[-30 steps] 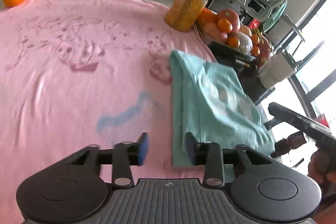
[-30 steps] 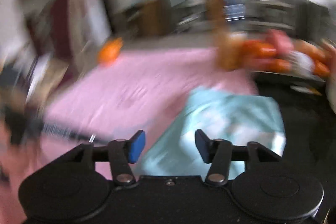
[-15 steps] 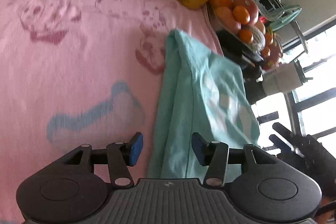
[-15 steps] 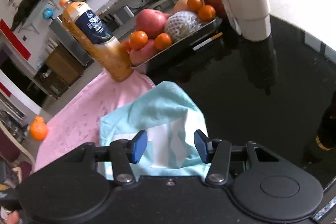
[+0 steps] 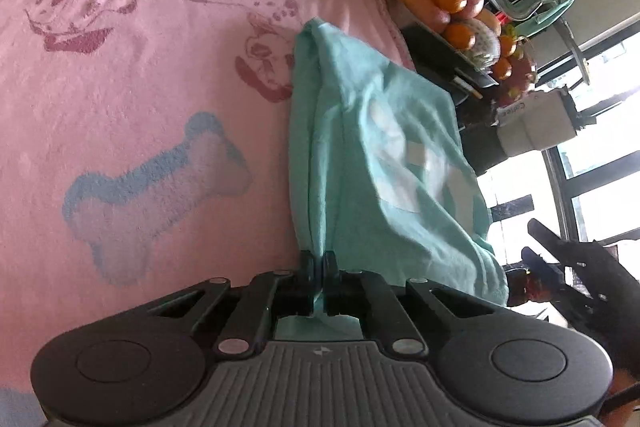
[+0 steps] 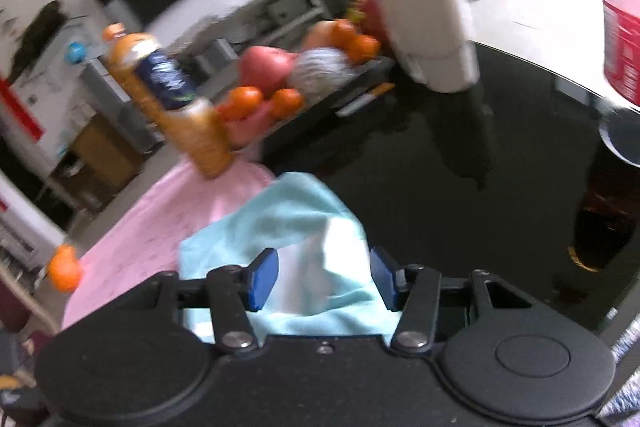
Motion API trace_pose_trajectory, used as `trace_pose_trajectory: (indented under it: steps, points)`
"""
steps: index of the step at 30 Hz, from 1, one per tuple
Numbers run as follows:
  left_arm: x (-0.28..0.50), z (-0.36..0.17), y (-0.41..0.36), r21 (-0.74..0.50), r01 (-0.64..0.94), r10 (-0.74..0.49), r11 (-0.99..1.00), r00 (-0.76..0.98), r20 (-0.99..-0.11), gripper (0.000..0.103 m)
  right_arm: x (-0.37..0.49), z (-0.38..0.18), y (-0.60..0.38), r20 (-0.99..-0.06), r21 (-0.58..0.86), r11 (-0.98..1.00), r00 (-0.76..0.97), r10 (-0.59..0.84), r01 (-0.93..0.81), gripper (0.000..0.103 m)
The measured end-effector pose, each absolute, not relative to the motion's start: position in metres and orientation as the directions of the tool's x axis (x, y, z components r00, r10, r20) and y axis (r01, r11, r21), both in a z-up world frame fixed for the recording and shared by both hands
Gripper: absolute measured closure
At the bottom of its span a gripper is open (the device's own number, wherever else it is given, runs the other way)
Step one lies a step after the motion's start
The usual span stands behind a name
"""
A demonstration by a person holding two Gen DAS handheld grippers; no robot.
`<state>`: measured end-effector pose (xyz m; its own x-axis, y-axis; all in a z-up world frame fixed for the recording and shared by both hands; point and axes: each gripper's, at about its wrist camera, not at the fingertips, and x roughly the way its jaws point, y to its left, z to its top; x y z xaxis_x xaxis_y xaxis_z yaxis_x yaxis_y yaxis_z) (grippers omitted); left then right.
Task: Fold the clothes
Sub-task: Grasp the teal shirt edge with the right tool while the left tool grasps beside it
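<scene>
Left wrist view: a pink blanket (image 5: 132,75) printed with spotted puppies and a blue bone (image 5: 156,187) fills most of the frame, spread flat over the table. On its right side lies the teal garment (image 5: 384,163), loosely folded, with pale patches on its upper face and its right part hanging past the blanket's edge onto the black glossy tabletop (image 6: 460,187). The left gripper (image 5: 319,263) points steeply down toward the blanket, low over it, and its jaws are clenched on the near left edge of the garment; a strip of teal cloth runs up between the two pressed fingers. At the far right of this view the other tool shows as a dark shape, partly against the bright window.

In the right wrist view, somewhat blurred, the right gripper (image 6: 324,277) is angled downward over the near corner of the same garment (image 6: 292,227), which sits where the blanket meets the dark tabletop. Its blue pads (image 6: 262,279) stand apart, one on each side of a raised white and teal fold; the cloth lies between them but neither pad presses on it, so this gripper is released.

Beyond the garment stand an orange juice bottle (image 6: 172,103) at the blanket's far edge, a tray of fruit (image 6: 304,83) just beside it, a white planter (image 6: 432,39), and a red can (image 6: 622,43) at the right rim. A small orange fruit (image 6: 64,269) rests at the blanket's left end.
</scene>
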<state>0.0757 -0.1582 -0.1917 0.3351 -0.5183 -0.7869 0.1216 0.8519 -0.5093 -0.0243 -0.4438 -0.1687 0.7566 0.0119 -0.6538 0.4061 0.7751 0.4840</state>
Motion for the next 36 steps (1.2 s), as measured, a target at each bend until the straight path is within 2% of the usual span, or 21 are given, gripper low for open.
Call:
trace_pose_trajectory:
  steps: [3,6,10,13,17,19,22,24,26,28,30,36]
  points:
    - [0.066,-0.181,-0.158,-0.519,0.140,-0.533,0.843,0.341,-0.774,0.102,-0.029,-0.179,-0.455,-0.697,0.492,0.747,0.716,0.032,0.447,0.053]
    - [0.059,-0.184,-0.164,-0.487,0.174,-0.517,0.856,0.297,-0.803,0.102,-0.033,-0.185,-0.456,-0.737,0.482,0.745,0.673,0.059,0.462,0.053]
    - [0.049,-0.190,-0.169,-0.414,0.238,-0.467,0.879,0.254,-0.847,0.098,-0.037,-0.181,-0.457,-0.721,0.485,0.741,0.692,0.038,0.464,0.053]
    - [0.048,-0.178,-0.155,-0.397,0.261,-0.465,0.880,0.299,-0.834,0.075,-0.037,-0.175,-0.456,-0.694,0.510,0.736,0.718,0.046,0.445,0.053]
    - [0.065,-0.146,-0.136,-0.400,0.263,-0.477,0.878,0.410,-0.778,0.065,-0.027,-0.145,-0.452,-0.619,0.579,0.727,0.779,0.098,0.369,0.053]
    - [0.082,-0.134,-0.134,-0.404,0.244,-0.472,0.882,0.454,-0.756,0.058,-0.015,-0.126,-0.448,-0.591,0.588,0.738,0.799,0.112,0.331,0.049]
    - [0.115,-0.138,-0.141,-0.417,0.176,-0.449,0.892,0.471,-0.759,0.055,0.019,-0.110,-0.446,-0.601,0.559,0.768,0.791,0.115,0.313,0.042]
    - [0.141,-0.153,-0.147,-0.415,0.120,-0.420,0.902,0.468,-0.777,0.055,0.047,-0.123,-0.450,-0.638,0.542,0.770,0.761,0.118,0.335,0.041]
    - [0.160,-0.169,-0.151,-0.418,0.073,-0.403,0.905,0.455,-0.794,0.055,0.072,-0.142,-0.456,-0.672,0.536,0.763,0.730,0.127,0.361,0.043]
    - [0.173,-0.181,-0.155,-0.422,0.055,-0.400,0.905,0.445,-0.801,0.055,0.089,-0.169,-0.463,-0.693,0.544,0.749,0.705,0.147,0.378,0.051]
    - [0.183,-0.191,-0.158,-0.427,0.049,-0.403,0.903,0.441,-0.802,0.055,0.100,-0.189,-0.467,-0.707,0.549,0.745,0.686,0.171,0.380,0.052]
    - [0.189,-0.195,-0.168,-0.452,0.105,-0.445,0.886,0.469,-0.763,0.060,0.126,-0.219,-0.472,-0.675,0.614,0.719,0.689,0.265,0.325,0.056]
